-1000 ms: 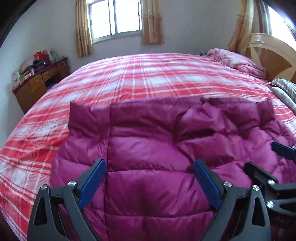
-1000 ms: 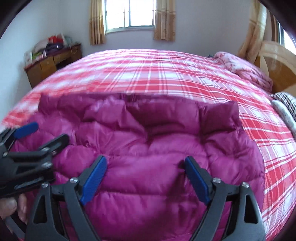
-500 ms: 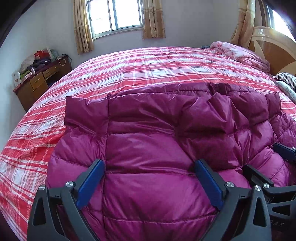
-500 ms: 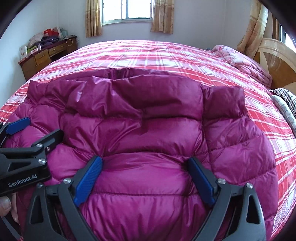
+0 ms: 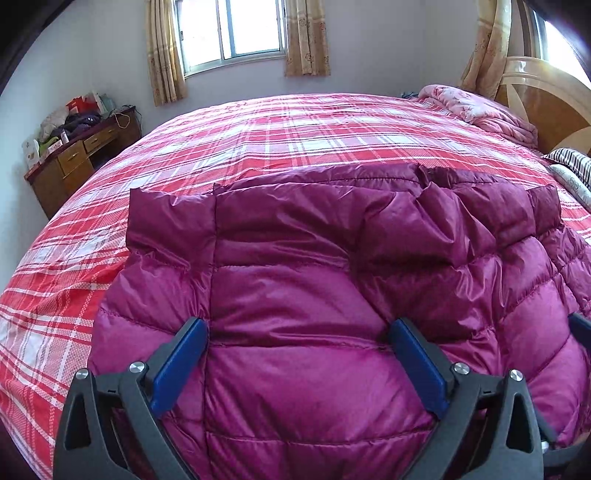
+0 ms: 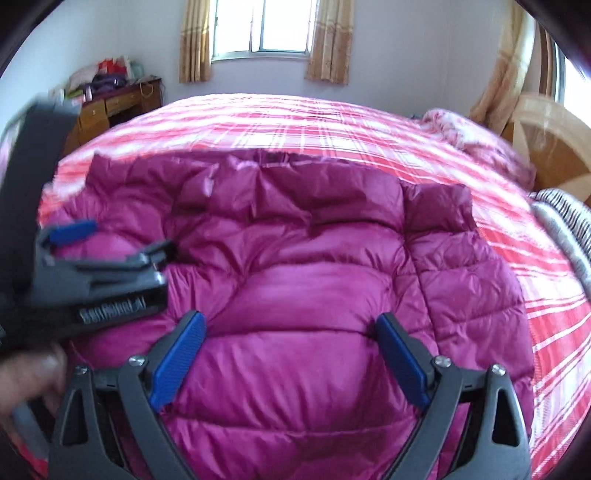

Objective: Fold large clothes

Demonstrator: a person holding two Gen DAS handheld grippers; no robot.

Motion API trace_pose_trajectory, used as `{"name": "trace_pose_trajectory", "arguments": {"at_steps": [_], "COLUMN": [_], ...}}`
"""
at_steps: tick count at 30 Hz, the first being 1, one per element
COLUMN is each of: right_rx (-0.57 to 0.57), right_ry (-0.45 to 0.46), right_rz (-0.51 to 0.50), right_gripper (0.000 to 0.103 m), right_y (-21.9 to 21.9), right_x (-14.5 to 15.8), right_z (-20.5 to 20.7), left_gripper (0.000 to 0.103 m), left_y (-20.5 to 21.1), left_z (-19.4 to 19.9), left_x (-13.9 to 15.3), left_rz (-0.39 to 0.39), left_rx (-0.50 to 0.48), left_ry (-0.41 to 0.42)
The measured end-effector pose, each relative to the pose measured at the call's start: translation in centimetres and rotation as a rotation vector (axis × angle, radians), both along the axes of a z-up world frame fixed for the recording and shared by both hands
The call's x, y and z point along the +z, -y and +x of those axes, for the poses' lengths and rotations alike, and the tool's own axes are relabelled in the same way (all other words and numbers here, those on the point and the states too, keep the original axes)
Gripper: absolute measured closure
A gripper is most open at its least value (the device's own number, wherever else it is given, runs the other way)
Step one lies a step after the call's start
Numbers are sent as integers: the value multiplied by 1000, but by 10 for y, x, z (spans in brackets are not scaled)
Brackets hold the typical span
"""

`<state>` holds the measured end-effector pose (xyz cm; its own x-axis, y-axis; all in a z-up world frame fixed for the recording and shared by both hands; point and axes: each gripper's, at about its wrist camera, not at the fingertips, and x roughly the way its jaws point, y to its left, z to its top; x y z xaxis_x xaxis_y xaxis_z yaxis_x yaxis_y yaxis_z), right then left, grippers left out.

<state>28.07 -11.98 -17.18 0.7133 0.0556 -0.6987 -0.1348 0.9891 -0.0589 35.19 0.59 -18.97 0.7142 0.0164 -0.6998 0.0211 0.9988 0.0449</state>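
A: What do you have at twelve o'clock?

B: You face a window [image 5: 236, 31] with a tan curtain [image 5: 162, 51] on each side of it, set in a pale wall.

A: And at ten o'clock?

B: You'll find a wooden desk [image 5: 79, 155] with drawers against the wall, its top heaped with bags and clothes.

A: What lies under everything?

B: A bedspread [image 5: 295, 136] in red and white plaid, spread across the whole bed.

A: Anything at two o'clock?

B: You see a pink quilt [image 5: 476, 110] bunched against a wooden headboard [image 5: 546, 99]. Lower, near three o'clock, a striped pillow [image 5: 572, 166] shows at the edge. Another curtain hangs above the headboard.
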Motion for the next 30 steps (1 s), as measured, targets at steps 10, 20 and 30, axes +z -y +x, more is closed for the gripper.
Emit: {"name": "trace_pose_trajectory", "arguments": {"at_steps": [10, 20, 30], "right_rx": [-4, 34, 18], "right_ry": [1, 36, 41], "right_rz": [-2, -24, -18], "right_gripper": [4, 4, 0], "right_y": [3, 1, 4], "right_x": [-7, 4, -13], "right_z": [4, -54, -46], "left_gripper": [3, 3, 27], "left_y": [-25, -115, -121], "left_z": [-60, -156, -159], "left_x": [21, 7, -15], "left_rz": [-46, -213, -509], "left_rx": [-16, 99, 21], "left_ry": [78, 87, 80]}}
